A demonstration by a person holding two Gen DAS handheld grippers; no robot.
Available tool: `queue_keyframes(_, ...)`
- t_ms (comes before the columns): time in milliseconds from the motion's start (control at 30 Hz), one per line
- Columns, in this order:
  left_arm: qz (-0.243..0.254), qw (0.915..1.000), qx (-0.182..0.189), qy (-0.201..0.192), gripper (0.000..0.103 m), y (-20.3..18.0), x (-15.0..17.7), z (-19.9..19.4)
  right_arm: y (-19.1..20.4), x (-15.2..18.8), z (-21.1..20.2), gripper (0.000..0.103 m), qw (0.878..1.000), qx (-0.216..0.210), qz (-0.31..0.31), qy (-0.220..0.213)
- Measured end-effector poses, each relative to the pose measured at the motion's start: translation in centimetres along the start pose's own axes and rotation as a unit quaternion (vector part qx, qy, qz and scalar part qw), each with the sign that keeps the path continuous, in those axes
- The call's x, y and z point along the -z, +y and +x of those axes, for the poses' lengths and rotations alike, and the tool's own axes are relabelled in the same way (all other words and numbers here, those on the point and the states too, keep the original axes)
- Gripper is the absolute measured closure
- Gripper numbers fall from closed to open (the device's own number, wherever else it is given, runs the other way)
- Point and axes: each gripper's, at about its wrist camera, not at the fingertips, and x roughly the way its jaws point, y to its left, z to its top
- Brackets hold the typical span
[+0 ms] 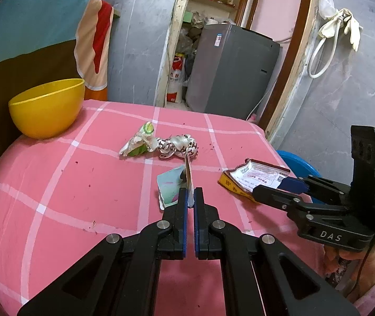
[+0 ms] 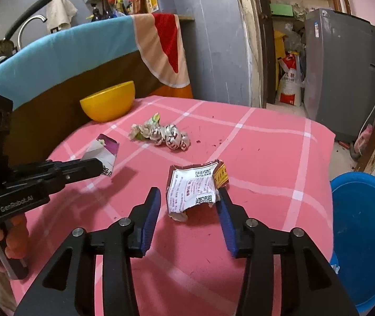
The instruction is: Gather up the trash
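Right gripper point(image 2: 188, 205): jaws apart around the torn packet point(image 2: 195, 189) on the table point(image 2: 266, 158); close squarely on its middle.
Left gripper point(image 1: 190, 197): clamped on a card point(image 1: 171, 187), lifted; keep it pinched.
Wrappers point(image 2: 161, 133): farther back, untouched.
Bucket point(image 2: 366, 234): right of the table, likely the drop.

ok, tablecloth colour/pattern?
Pink with a wide white grid: tablecloth. Clearest in the right wrist view.
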Motion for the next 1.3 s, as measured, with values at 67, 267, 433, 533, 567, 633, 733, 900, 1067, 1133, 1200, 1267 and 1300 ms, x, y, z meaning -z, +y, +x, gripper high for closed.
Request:
queue_keyframes(67,-0.002,1.0,0.001,0.002,0.101,0.1,0.0,0.1,0.0,0.1,0.2,0.057,1.0,0.002,0.0,0.002)
queue_keyframes(267,-0.007,1.0,0.002,0.006,0.101,0.3,0.2,0.0,0.3,0.0,1.1,0.051,0.999,0.029,-0.008,0.013)
queue_keyframes(433,-0.01,0.9999,-0.001,0.006,0.101,0.3,0.3,-0.2,0.6,-0.2,1.3,0.038,0.998,0.056,-0.021,0.011)
queue_keyframes(533,-0.011,0.9999,-0.002,0.007,0.101,0.2,0.4,-0.2,0.8,-0.4,1.5,0.038,0.997,0.069,-0.03,0.009)
queue_keyframes(567,-0.011,0.9999,-0.002,0.008,0.101,0.1,0.4,-0.2,0.8,-0.5,1.6,0.038,0.997,0.073,-0.032,0.008)
queue_keyframes(633,-0.01,0.9999,-0.002,0.008,0.101,0.0,0.4,-0.2,0.8,-0.6,1.8,0.039,0.997,0.075,-0.034,0.01)
queue_keyframes(733,-0.006,1.0,-0.003,0.005,0.101,-0.2,0.5,-0.3,0.8,-0.7,2.0,0.055,0.997,0.069,-0.034,0.011)
queue_keyframes(900,0.003,1.0,-0.007,-0.007,0.101,-0.7,0.3,-0.5,0.3,-0.7,1.2,0.056,0.998,0.059,-0.019,-0.007)
queue_keyframes(1067,0.009,0.9994,-0.009,-0.032,0.101,-1.4,-0.3,-0.9,-0.3,-0.7,-1.2,0.056,0.996,0.062,-0.006,-0.061)
queue_keyframes(1133,0.014,0.9986,-0.008,-0.05,0.101,-2.0,-0.7,-1.2,-0.7,-0.8,-2.8,0.056,0.993,0.066,0.0,-0.096)
queue_keyframes(1200,0.02,0.9973,-0.007,-0.07,0.101,-2.7,-1.3,-1.5,-1.0,-0.9,-4.4,0.056,0.989,0.072,0.005,-0.131)
queue_keyframes(1267,0.031,0.9949,-0.006,-0.095,0.101,-3.8,-1.9,-2.0,-1.4,-1.0,-6.4,0.056,0.982,0.082,0.01,-0.17)
queue_keyframes(1300,0.037,0.9935,-0.005,-0.108,0.101,-4.4,-2.2,-2.2,-1.6,-1.0,-7.4,0.056,0.978,0.089,0.011,-0.19)
